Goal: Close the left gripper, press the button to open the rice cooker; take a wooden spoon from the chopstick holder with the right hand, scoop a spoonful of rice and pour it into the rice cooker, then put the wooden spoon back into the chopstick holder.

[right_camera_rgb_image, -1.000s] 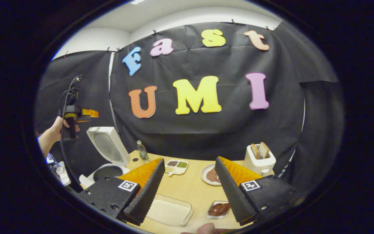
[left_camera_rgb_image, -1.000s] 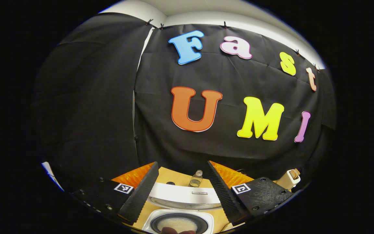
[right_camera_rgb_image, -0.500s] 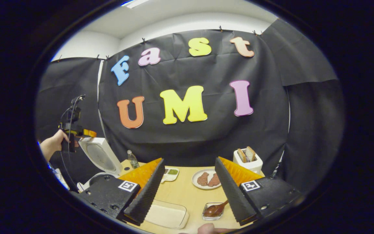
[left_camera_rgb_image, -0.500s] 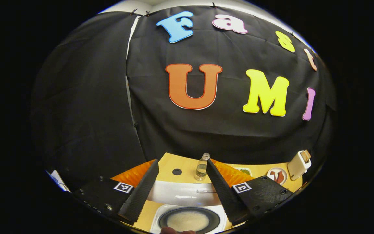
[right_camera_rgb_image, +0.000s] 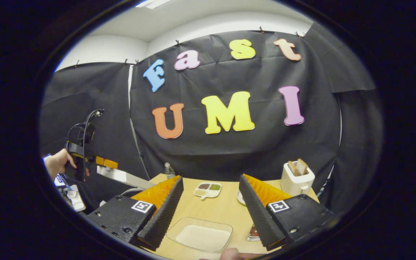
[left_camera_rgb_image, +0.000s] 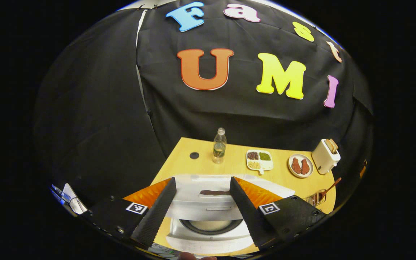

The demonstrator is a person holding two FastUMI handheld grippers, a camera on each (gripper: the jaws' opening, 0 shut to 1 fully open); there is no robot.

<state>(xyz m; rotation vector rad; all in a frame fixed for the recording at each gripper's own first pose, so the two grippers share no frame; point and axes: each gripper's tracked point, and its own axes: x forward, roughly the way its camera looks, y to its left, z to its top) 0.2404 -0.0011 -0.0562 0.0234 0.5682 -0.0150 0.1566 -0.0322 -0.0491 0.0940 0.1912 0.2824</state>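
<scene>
Since rice already lies in the pot (left_camera_rgb_image: 209,225) and the spoon (left_camera_rgb_image: 329,187) stands in its holder (left_camera_rgb_image: 315,198), the scooping looks done, and the step in hand appears to be lowering the lid (left_camera_rgb_image: 200,198).

The cooker (left_camera_rgb_image: 208,243) sits at the table's (left_camera_rgb_image: 179,162) near left corner, straight below the left gripper (left_camera_rgb_image: 202,180). Its white lid hangs half down, slanted over the pot with a dark slot across its top, and part of the pale rice shows under its front edge.

The left gripper's tongs are spread wide, with the lid seen between them and nothing pinched. In the right gripper view they seem to rest against the lid's raised edge, with a hand (right_camera_rgb_image: 58,164) gripping the handle. To finish well, press down evenly near the lid's front middle until it latches, keeping the fingers off the hinge side. Whether it needs a firm push I cannot tell.

The right gripper (right_camera_rgb_image: 211,178) hovers over the table with its tongs also spread and empty. A clear tray (right_camera_rgb_image: 200,236) of rice lies just below it. Farther back stand a bottle (left_camera_rgb_image: 219,146), a sectioned dish (left_camera_rgb_image: 259,159), a plate (left_camera_rgb_image: 300,165) and a toaster (left_camera_rgb_image: 325,156).
</scene>
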